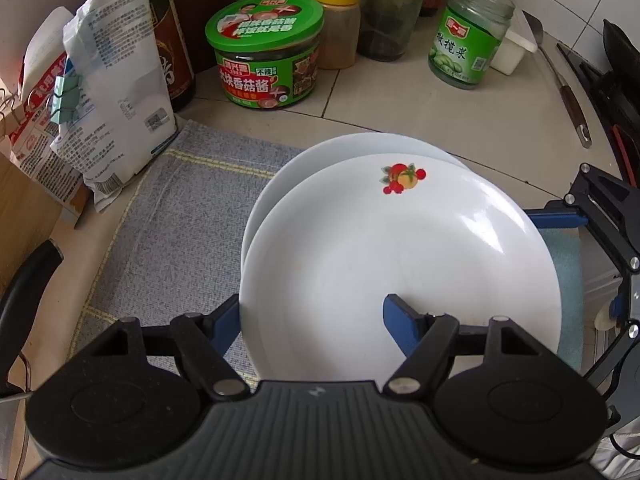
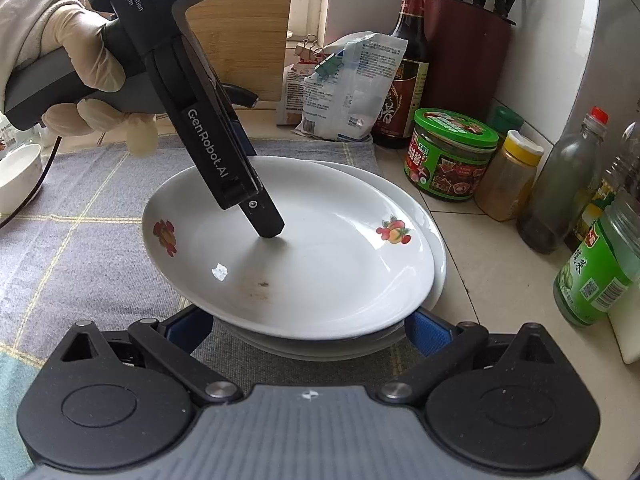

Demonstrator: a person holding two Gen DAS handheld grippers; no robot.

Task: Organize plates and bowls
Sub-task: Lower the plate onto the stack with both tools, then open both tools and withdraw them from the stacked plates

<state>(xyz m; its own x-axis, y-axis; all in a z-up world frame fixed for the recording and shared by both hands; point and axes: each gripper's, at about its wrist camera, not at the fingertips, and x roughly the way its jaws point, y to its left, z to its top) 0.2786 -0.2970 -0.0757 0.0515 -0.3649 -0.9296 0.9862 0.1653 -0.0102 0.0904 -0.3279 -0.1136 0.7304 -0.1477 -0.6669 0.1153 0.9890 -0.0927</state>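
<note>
A white plate with fruit decals lies tilted on a second white plate on a grey cloth. My left gripper has one blue finger inside the top plate and one under its rim; it is shut on the rim. In the right wrist view it reaches down into the plate. My right gripper is open, its blue fingers either side of the plates' near edge, low by the cloth.
Jars, bottles and bags line the counter: a green-lidded jar, a green-labelled glass jar, a soy bottle, a clipped bag. A white bowl sits far left. A knife block stands behind.
</note>
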